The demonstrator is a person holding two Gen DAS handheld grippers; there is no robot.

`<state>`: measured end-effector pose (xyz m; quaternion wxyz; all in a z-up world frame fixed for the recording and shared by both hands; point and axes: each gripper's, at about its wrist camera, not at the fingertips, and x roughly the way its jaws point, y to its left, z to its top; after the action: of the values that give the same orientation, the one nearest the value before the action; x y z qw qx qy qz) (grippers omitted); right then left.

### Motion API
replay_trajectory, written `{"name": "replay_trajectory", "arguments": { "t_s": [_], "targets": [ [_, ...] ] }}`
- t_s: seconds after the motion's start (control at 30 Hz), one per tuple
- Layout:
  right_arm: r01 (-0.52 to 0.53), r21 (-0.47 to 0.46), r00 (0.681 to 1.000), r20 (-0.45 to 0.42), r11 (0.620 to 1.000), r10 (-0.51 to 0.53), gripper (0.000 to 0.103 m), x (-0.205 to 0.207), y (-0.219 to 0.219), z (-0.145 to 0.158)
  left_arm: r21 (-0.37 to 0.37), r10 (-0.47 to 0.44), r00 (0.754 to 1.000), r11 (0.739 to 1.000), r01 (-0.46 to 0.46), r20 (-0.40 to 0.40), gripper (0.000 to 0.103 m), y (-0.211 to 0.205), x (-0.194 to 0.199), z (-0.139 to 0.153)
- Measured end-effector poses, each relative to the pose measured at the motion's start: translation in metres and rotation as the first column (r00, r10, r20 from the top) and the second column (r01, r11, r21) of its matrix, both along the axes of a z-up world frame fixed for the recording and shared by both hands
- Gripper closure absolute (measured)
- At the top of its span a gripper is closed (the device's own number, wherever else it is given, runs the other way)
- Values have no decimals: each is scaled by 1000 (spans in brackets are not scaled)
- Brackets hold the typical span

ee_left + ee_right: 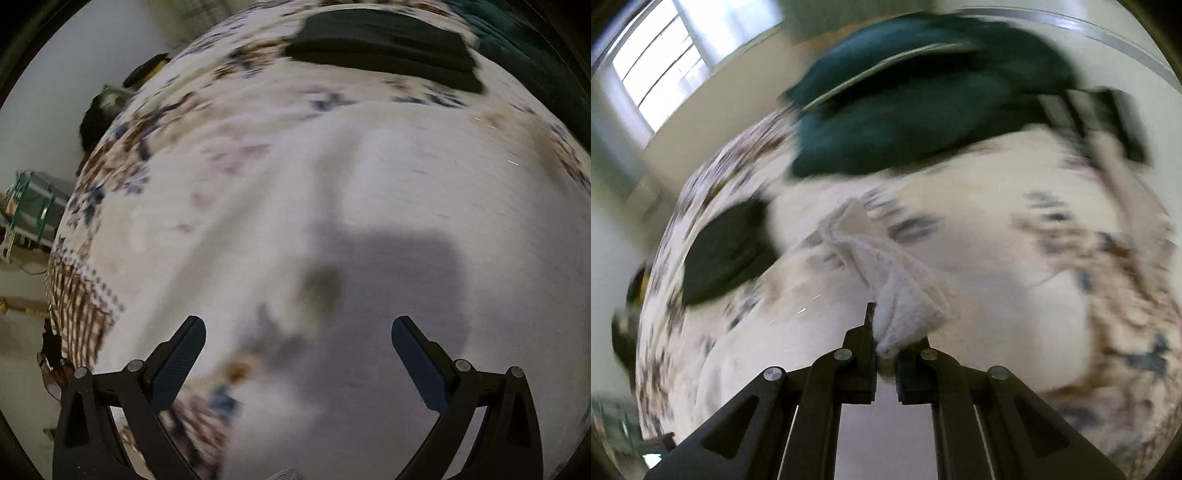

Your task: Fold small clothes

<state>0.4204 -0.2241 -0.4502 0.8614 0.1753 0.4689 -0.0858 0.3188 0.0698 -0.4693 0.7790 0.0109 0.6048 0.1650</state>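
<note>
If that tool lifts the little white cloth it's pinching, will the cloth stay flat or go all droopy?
Probably droopy. The white cloth already bunches and creases where the right tool pinches it, so it looks soft, not stiff. It seems thin and small, so likely light. Its knitted-looking surface should grip rather than slip, though blur makes that uncertain.

A cream bedspread (258, 122) printed with navy and brown floral motifs turns to a brown-and-white check along its left edge. A black folded garment (384, 48) lies near its far edge, beside a dark teal blanket (916, 103). A white ribbed cloth (905, 291) sits between the black fingers of the right gripper (886, 328). The left gripper (298, 332) is black with what appear, through blur, to be dark blue pads (417, 365).
</note>
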Motion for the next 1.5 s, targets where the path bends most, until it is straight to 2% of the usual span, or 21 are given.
{"name": "replay_trajectory", "arguments": {
  "t_s": [0.13, 0.3, 0.43, 0.5, 0.53, 0.57, 0.7, 0.77, 0.83, 0.9, 0.93, 1.0, 1.03, 1.07, 1.1, 1.17, 1.2, 1.23, 1.3, 1.43, 1.5],
  "targets": [
    [-170, -44, 983, -80, 985, 166, 96, 32, 118, -57, -6, 61, 998, 998, -61, -6, 0, 44, -3, -14],
    [-308, -118, 943, -169, 944, 286, 96, 33, 210, -109, -38, 123, 992, 992, -123, -13, 0, 81, -7, -26],
    [-345, -67, 910, -269, 936, 316, 91, 45, 220, -138, -69, 143, 990, 987, -143, -7, 0, 95, -10, -24],
    [-319, 170, 893, -276, 932, 356, 53, 46, 205, -140, -78, 153, 988, 985, -152, 3, 0, 102, -16, -16],
    [-289, 234, 906, -247, 928, 344, 46, 41, 193, -134, -87, 165, 986, 983, -163, 11, 0, 106, -22, -11],
    [-265, 257, 919, -224, 929, 324, 39, 36, 182, -126, -94, 183, 983, 979, -181, 10, 0, 112, -29, -6],
    [-185, 212, 943, -238, 960, 234, 37, 4, 132, -101, -147, 308, 951, 940, -307, -13, 0, 136, -73, 7],
    [-168, 175, 941, -265, 970, 210, 37, -10, 114, -97, -190, 415, 908, 889, -417, -49, 0, 153, -107, 8],
    [-171, 135, 934, -294, 976, 204, 37, -25, 97, -96, -241, 554, 826, 792, -562, -105, 0, 173, -147, 3],
    [-193, 95, 920, -330, 977, 214, 37, -38, 86, -98, -259, 692, 710, 668, -698, -130, 0, 196, -185, -4],
    [-200, 84, 912, -347, 976, 217, 37, -43, 82, -99, -285, 763, 630, 577, -765, -145, 0, 210, -206, -11],
    [-213, 65, 898, -380, 975, 221, 37, -53, 82, -104, -333, 845, 503, 428, -840, -183, 0, 230, -234, -25],
    [-220, 59, 892, -392, 974, 226, 37, -59, 81, -107, -379, 881, 426, 330, -864, -204, 0, 239, -247, -34],
    [-228, 57, 888, -397, 972, 232, 37, -61, 88, -109, -406, 902, 380, 274, -872, -207, 0, 245, -255, -40],
    [-239, 50, 883, -403, 970, 239, 37, -65, 90, -110, -431, 920, 340, 231, -872, -194, 0, 250, -261, -44],
    [-252, 43, 879, -408, 967, 247, 37, -73, 94, -111, -451, 950, 274, 183, -874, -147, 8, 260, -268, -52],
    [-257, 40, 878, -409, 966, 250, 37, -76, 96, -111, -469, 958, 253, 164, -868, -135, 25, 264, -269, -54],
    [-261, 36, 876, -410, 965, 253, 37, -79, 96, -112, -478, 966, 231, 151, -865, -113, 58, 268, -270, -55],
    [-271, 11, 871, -424, 963, 250, 37, -83, 99, -114, -479, 974, 216, 157, -864, -69, 90, 274, -271, -52],
    [-300, -103, 864, -452, 948, 224, 36, -86, 106, -113, -452, 965, 251, 255, -855, 70, 93, 281, -262, -22],
    [-300, -161, 871, -447, 940, 202, 17, -85, 104, -109, -427, 943, 305, 332, -841, 132, 93, 285, -253, -1]
  ]
}}
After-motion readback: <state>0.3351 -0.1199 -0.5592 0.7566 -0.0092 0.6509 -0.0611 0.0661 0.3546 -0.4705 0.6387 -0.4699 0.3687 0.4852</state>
